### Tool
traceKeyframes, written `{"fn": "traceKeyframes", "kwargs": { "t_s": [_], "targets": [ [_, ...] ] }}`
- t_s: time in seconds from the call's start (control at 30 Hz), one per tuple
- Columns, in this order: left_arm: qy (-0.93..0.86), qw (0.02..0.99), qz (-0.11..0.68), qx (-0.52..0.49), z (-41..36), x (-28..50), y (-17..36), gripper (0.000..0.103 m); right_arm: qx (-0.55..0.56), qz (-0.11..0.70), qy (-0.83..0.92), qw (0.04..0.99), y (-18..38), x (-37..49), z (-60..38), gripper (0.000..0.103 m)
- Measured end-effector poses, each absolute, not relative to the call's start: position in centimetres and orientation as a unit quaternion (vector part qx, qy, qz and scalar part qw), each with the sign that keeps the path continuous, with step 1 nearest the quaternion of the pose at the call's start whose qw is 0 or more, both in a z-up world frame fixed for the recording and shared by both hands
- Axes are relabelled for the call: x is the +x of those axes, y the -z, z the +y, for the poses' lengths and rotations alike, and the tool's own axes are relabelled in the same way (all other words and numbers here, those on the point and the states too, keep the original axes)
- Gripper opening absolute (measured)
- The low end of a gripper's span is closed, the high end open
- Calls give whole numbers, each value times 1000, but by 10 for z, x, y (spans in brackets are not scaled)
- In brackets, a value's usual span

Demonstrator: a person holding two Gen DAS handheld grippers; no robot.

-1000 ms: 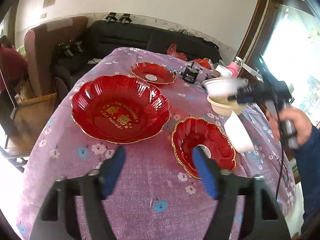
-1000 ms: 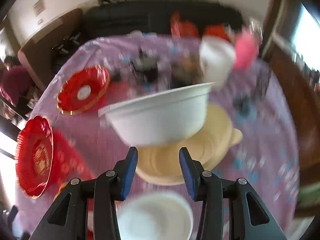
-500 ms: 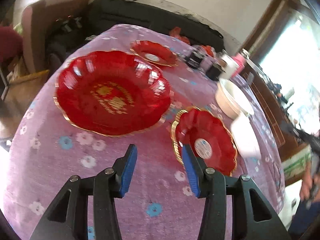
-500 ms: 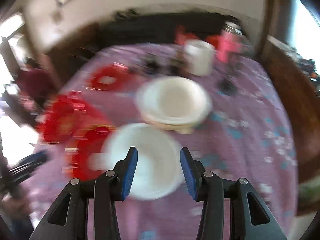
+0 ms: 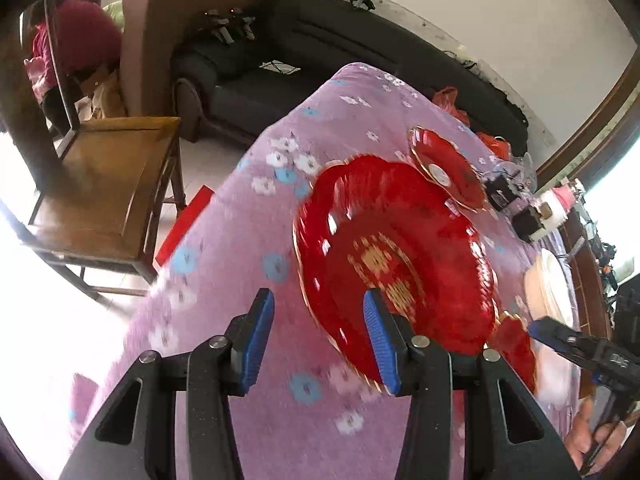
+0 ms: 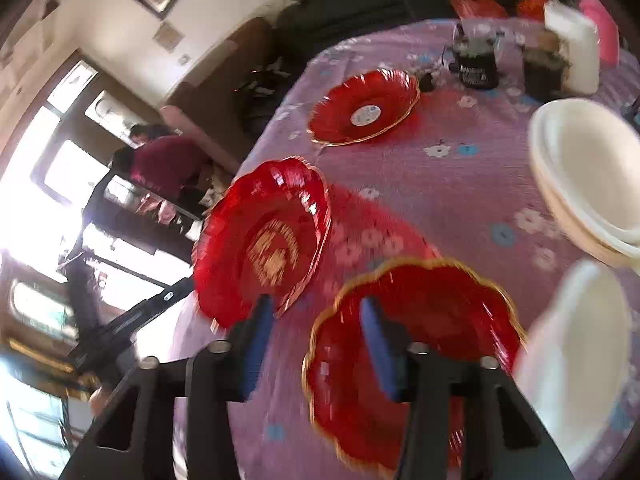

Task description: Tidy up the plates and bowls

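Your left tongs (image 5: 318, 334) hang released above the large red plate's (image 5: 396, 248) near rim. Your right tongs (image 6: 316, 344), just closing yet grasping nothing, hover over a small red plate (image 6: 416, 344) on the worktop (image 6: 448, 184).

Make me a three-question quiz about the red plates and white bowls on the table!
1. Where is the small red plate with the white sticker?
A. beside the black mug
B. on the wooden chair
C. inside a white bowl

2. How many red plates are on the table?
A. one
B. three
C. six

3. What are the right tongs holding?
A. a white bowl
B. a red plate
C. nothing

Answers:
1 A: the small red plate lies on the tablecloth near the black mug.
2 B: that one, the big red plate and the near red plate.
3 C: the right tongs are open and empty above the near red plate.
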State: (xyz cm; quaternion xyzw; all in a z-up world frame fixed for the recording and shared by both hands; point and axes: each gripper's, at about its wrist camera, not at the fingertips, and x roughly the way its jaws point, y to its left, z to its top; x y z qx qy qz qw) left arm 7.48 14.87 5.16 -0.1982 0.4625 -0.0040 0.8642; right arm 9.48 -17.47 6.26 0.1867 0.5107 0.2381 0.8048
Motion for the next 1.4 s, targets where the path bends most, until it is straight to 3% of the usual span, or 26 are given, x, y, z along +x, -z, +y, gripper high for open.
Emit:
{"fn": "traceKeyframes", "kwargs": {
  "t_s": [0.07, 0.17, 0.2, 0.27, 0.3, 0.6, 0.87, 1.17, 1.4],
  "targets": [
    [7, 862, 470, -188, 149, 90, -48, 46, 195, 519, -226, 801, -53, 112, -168, 39],
    [8, 856, 484, -179, 150, 110, -37, 45, 192, 521, -231, 799, -41, 130, -154, 29],
    [13, 855, 489, -175, 147, 115, -34, 42, 190, 523, -223, 800, -37, 137, -149, 25],
    [12, 851, 496, -172, 146, 123, -26, 19, 197, 530, -230, 792, -30, 143, -143, 15],
    [11, 850, 497, -175, 146, 125, -23, 18, 184, 536, -222, 793, -27, 144, -137, 11],
    [8, 867, 467, -173, 149, 89, -42, 18, 150, 518, -223, 812, -49, 117, -126, 11],
    [7, 885, 442, -147, 140, 6, -67, 18, 142, 508, -256, 810, -68, 52, -131, 11],
    [12, 887, 447, -115, 109, -90, -53, 26, 128, 523, -269, 799, -41, -47, -153, 11],
    [11, 882, 458, -115, 104, -109, -40, 26, 141, 528, -276, 791, -15, -78, -162, 12]
  ]
}}
